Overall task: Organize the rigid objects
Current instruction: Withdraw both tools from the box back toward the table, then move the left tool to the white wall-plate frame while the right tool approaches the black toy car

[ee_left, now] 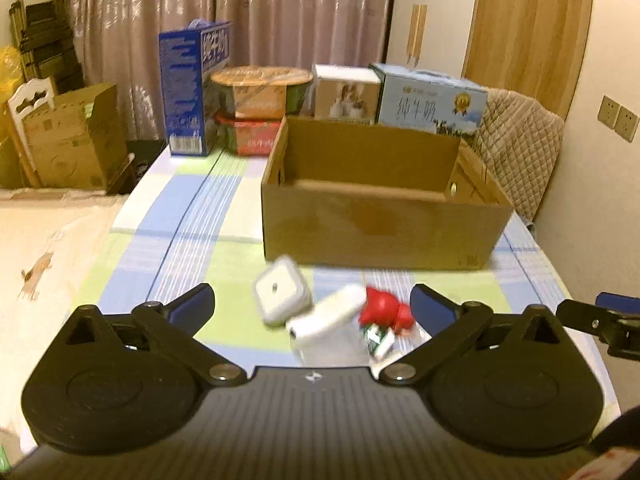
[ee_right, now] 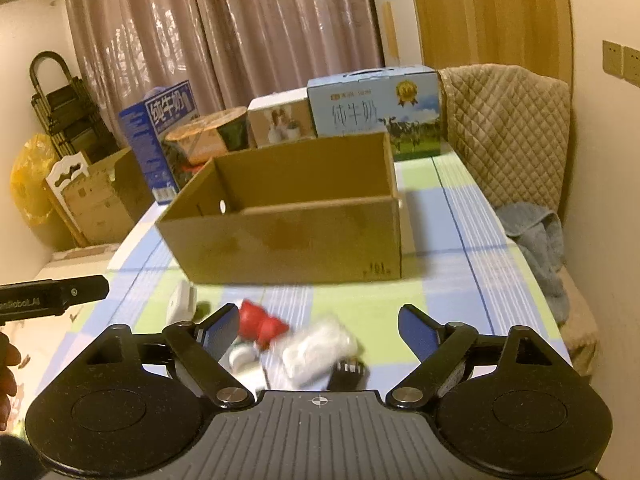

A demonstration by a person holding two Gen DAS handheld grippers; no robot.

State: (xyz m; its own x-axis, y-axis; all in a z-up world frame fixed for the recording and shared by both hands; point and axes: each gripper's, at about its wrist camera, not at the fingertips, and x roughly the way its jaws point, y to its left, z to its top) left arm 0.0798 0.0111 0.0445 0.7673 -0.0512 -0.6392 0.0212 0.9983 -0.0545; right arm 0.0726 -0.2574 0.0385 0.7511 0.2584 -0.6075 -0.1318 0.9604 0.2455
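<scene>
Both grippers, left (ee_left: 312, 304) and right (ee_right: 316, 326), are shown with jaws spread wide and nothing held. The small rigid objects, a white square plastic case (ee_left: 280, 300), a red plastic figure (ee_left: 384, 308) and a white rounded block (ee_right: 320, 350), lie clustered on the checked tablecloth (ee_left: 180, 216) just before the open brown cardboard box (ee_left: 380, 228). Crowding may let one closing jaw knock a neighbouring piece aside.

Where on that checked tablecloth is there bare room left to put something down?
Free: the tablecloth left of the cardboard box, up to the blue carton, and the strip right of the box in the right view. Crowded: the small items before the box, white square case and red toy, and the cartons behind it.
</scene>
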